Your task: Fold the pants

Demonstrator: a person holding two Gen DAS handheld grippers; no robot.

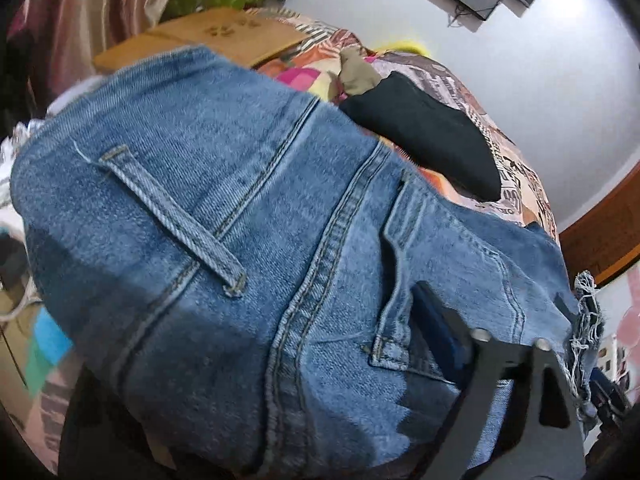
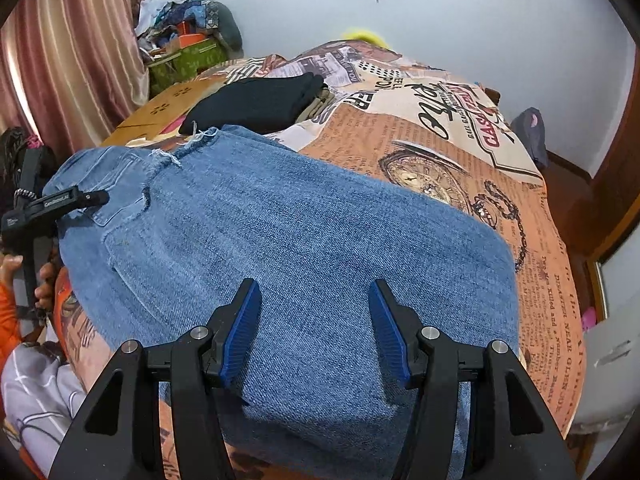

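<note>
Right claw (image 2: 314,330) hovering low over the near end of the jeans (image 2: 280,240), blue pads (image 2: 242,328) set apart at a middling width with denim between them but nothing pinched — apparently poised to pin or smooth the near end of the fold. Left claw (image 2: 86,199) at the far-left corner of the jeans, by the pocket; in its own view only one blue pad (image 1: 436,328) visible, lying against the denim near the back pocket (image 1: 452,276), the other hidden, so grip impossible to tell. Jeans already doubled over into a broad slab, frayed hem (image 2: 188,146) lying back toward the waist end, resting on the printed bedspread (image 2: 460,160). Beyond the jeans, folded dark garments (image 2: 260,102) stacked — likely finished pieces, kept clear of the working patch.
</note>
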